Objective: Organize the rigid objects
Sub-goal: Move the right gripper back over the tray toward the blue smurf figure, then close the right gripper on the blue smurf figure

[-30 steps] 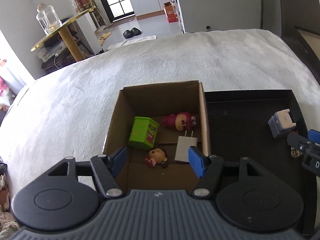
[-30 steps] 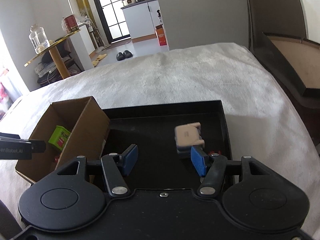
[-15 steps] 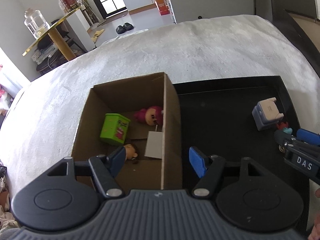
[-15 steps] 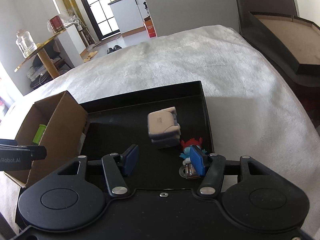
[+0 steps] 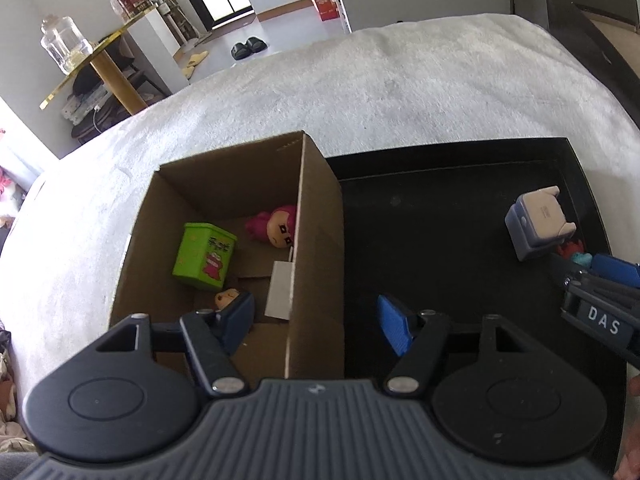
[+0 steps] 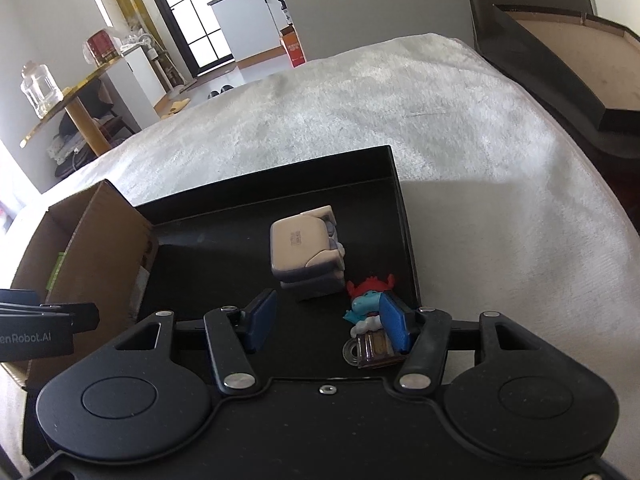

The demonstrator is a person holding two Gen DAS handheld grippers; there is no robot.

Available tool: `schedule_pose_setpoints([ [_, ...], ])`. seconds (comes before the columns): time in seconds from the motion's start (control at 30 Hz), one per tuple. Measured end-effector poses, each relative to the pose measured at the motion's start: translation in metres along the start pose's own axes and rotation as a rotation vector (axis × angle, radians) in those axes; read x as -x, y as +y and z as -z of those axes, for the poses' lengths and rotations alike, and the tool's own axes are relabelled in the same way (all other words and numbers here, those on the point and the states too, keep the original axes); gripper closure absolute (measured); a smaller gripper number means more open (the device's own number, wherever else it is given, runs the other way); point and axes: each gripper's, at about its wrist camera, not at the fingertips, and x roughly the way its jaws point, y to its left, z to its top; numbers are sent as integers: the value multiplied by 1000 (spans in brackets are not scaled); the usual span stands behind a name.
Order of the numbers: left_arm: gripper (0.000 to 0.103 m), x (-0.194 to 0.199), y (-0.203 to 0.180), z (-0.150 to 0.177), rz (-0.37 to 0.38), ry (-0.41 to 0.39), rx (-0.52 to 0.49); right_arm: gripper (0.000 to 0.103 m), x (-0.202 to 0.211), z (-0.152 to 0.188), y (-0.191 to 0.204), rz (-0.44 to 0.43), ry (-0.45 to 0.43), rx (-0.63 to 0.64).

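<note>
The left gripper point(image 5: 316, 318) is seen with its fingers point(image 5: 394, 330) held apart, and nothing is clamped between them. The right-hand wall of the cardboard box point(image 5: 320, 248) is straddled: one finger is lowered inside the box, the other is hung over the black tray point(image 5: 440, 208). Whether the wall is touched cannot be told.

Ahead of the inner finger, on the box floor, a green tin point(image 5: 204, 256) is stood upright, a pink-haired figurine point(image 5: 276, 226) is laid beyond it, and a white charger point(image 5: 280, 290) is laid flat against the wall with its long axis pointed away from the fingers and its prongs at the far end. A small doll head point(image 5: 226, 299) is partly hidden just behind the inner fingertip.

The right gripper point(image 6: 326, 322) is also seen with fingers point(image 6: 394, 324) apart, less widely, and nothing is gripped. A blue figurine with a red cap point(image 6: 366, 300) is found just inside its right finger, apparently touched by the pad, though this cannot be settled. A small brown keychain piece point(image 6: 372, 348) is laid below the figurine, beside the same finger. A grey and beige block-shaped toy point(image 6: 306, 252) is stood ahead of the gap, apart from both fingers, its beige face turned upward.

Box and tray are set side by side, touching, on a white fleecy bed cover point(image 6: 400, 120)
</note>
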Motion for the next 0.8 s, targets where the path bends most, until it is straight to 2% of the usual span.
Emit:
schedule_pose_setpoints([
  [0.17,38,-3,-3,1,3,-2,0,48,-4,-1,-1,41,-10,18],
  [0.37,62,-6,-2,3,23,19,16,49,-9,1,2,90,-6,60],
  [0.53,70,-6,-1,3,6,13,25,49,-15,6,13,138,24,140],
  [0.63,70,-6,0,4,6,8,21,49,-15,9,17,144,35,166],
  [0.7,70,-6,2,4,10,11,25,57,-12,10,16,144,37,166],
  [0.73,71,-6,2,5,11,12,28,67,-12,10,15,141,43,159],
  [0.77,71,-5,2,5,11,13,28,71,-12,10,14,133,53,151],
  [0.8,71,-5,2,5,11,13,27,71,-12,11,12,123,54,144],
])
